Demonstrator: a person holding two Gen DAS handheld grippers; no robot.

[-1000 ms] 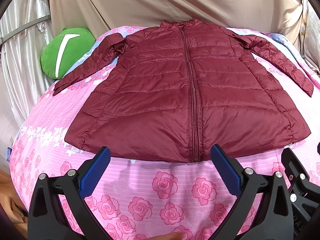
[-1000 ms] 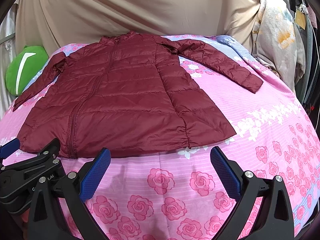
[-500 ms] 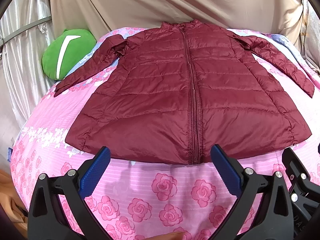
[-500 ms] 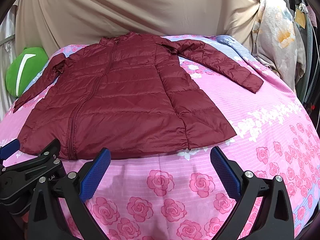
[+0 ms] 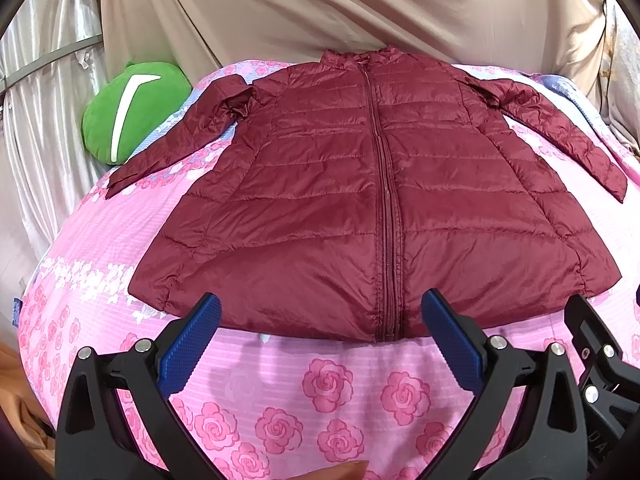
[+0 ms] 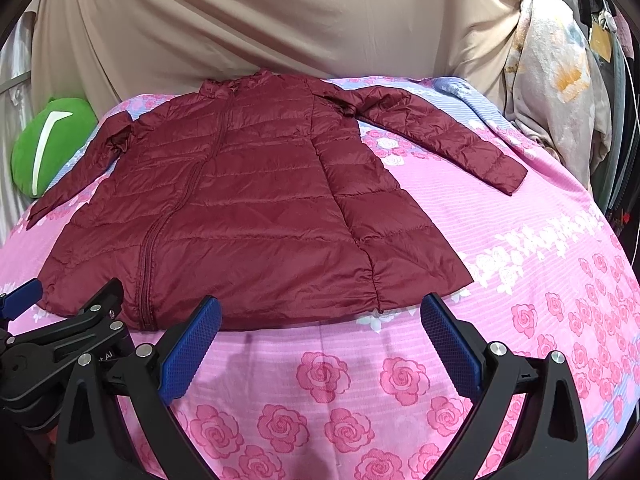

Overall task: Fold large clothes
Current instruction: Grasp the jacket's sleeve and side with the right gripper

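Note:
A dark red quilted jacket (image 5: 376, 200) (image 6: 240, 216) lies flat and zipped on a pink rose-print bedspread (image 5: 320, 392) (image 6: 360, 384), collar at the far side, both sleeves spread outward. My left gripper (image 5: 320, 332) hovers open just short of the hem near the zipper's bottom end, nothing between its blue pads. Over the hem's right part my right gripper (image 6: 320, 332) is open as well and holds nothing. The left gripper's black frame shows at the lower left of the right wrist view.
A green plush pillow (image 5: 132, 116) (image 6: 44, 144) rests at the bed's far left corner. Beige cloth (image 5: 320, 12) hangs behind the bed. Pale floral fabric (image 6: 560, 92) hangs at the right edge. A fingertip (image 5: 348, 470) shows at the bottom of the left wrist view.
Both grippers have eased slightly back, so the jacket sits a little lower in each view. Both stay open; the jacket has not moved.

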